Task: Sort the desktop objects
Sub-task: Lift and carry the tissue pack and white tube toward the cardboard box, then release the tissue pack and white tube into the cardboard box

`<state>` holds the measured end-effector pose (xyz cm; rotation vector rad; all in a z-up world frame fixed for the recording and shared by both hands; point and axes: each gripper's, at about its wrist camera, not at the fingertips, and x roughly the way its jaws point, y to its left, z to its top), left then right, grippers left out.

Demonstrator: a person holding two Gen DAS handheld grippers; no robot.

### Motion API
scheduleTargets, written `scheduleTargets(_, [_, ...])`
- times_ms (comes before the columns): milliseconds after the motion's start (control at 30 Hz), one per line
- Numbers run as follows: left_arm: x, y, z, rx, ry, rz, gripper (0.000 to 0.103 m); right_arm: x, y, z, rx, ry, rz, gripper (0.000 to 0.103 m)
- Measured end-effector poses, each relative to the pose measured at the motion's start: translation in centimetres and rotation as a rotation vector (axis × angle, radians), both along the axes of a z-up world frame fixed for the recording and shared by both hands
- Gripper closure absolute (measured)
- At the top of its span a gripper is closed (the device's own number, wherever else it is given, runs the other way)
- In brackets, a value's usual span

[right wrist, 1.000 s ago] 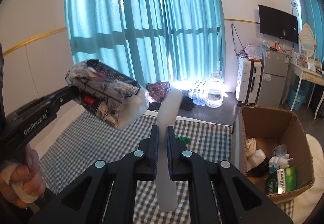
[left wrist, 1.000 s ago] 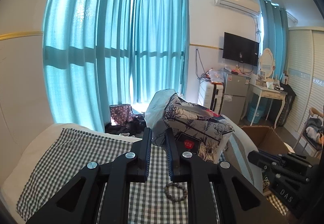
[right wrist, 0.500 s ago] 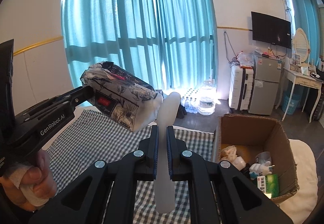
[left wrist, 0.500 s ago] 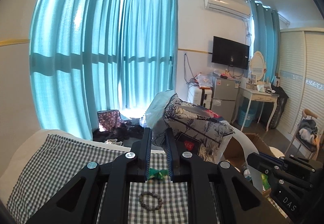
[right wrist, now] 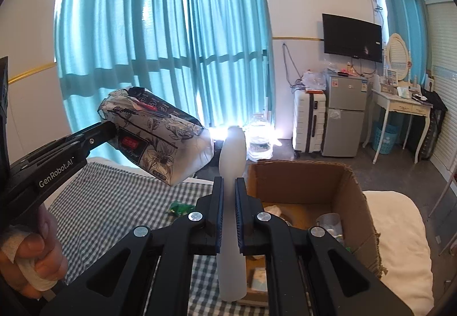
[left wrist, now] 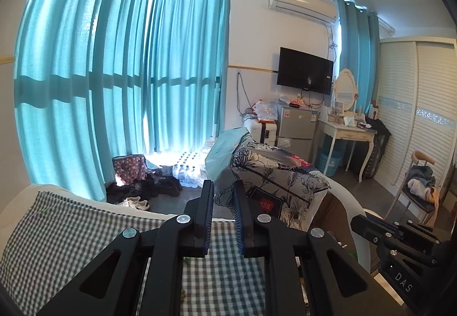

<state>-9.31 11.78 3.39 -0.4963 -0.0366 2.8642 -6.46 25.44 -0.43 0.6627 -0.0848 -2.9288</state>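
My left gripper point(left wrist: 223, 196) is shut on the end of a tissue pack point(left wrist: 274, 187) with a black-and-white flower print, held in the air above the checked tablecloth point(left wrist: 71, 230). From the right wrist view the same tissue pack point(right wrist: 160, 144) hangs at the left in the left gripper point(right wrist: 108, 127). My right gripper point(right wrist: 228, 196) is shut on a white frosted bottle point(right wrist: 232, 156), which stands upright between its pads. Just beyond it is an open cardboard box point(right wrist: 302, 176) with several items inside. A green toy point(right wrist: 180, 207) lies on the cloth.
The box sits at the table's right end beside a white cushion point(right wrist: 400, 230). Past the table are turquoise curtains point(right wrist: 171, 44), a water jug point(right wrist: 261, 139), a suitcase point(right wrist: 310, 122), a small fridge point(right wrist: 344, 116), a dressing table point(right wrist: 405, 107). A person's bandaged hand point(right wrist: 31, 261) holds the left gripper.
Both grippers have swung to the right with their loads. The cardboard box is now closer and nearer the centre in the right wrist view; the bead bracelet has dropped out of the left wrist view.
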Motion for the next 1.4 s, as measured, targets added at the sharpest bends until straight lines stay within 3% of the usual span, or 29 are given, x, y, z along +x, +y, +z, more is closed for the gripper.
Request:
scheduleTargets(400, [-2.5, 6.7, -1.4, -0.048, -0.040, -0.114, 0.089, -0.5, 4.4, -1.3, 0.030, -0.020, -0.070, 0.094])
scheduleTargets(533, [-3.0, 9.0, -2.1, -0.070, -0.052, -0.149, 0.089, -0.9, 6.3, -1.9, -0.005, -0.031, -0.105, 0.094])
scheduleTargets(867, [-5.9, 13.3, -6.5, -0.097, -0.171, -0.189, 0.089, -2.8, 9.4, -4.8, 0.008, -0.119, -0.165, 0.094])
scheduleTargets(1133, [-7.1, 15.5, -9.0, -0.133, -0.212, -0.207, 0.089, -4.1, 11.5, -6.4, -0.017, -0.155, -0.218, 0.093])
scheduleTargets(1333, [-8.0, 16.6, -11.0, -0.188, -0.258, -0.215, 0.078, -5.6, 11.9, -7.9, 0.009, -0.200, -0.242, 0.087])
scheduleTargets(1400, [-8.0, 16.3, -11.2, -0.180, -0.258, -0.204, 0.061, -6.0, 12.0, -8.6, 0.008, -0.227, -0.238, 0.085])
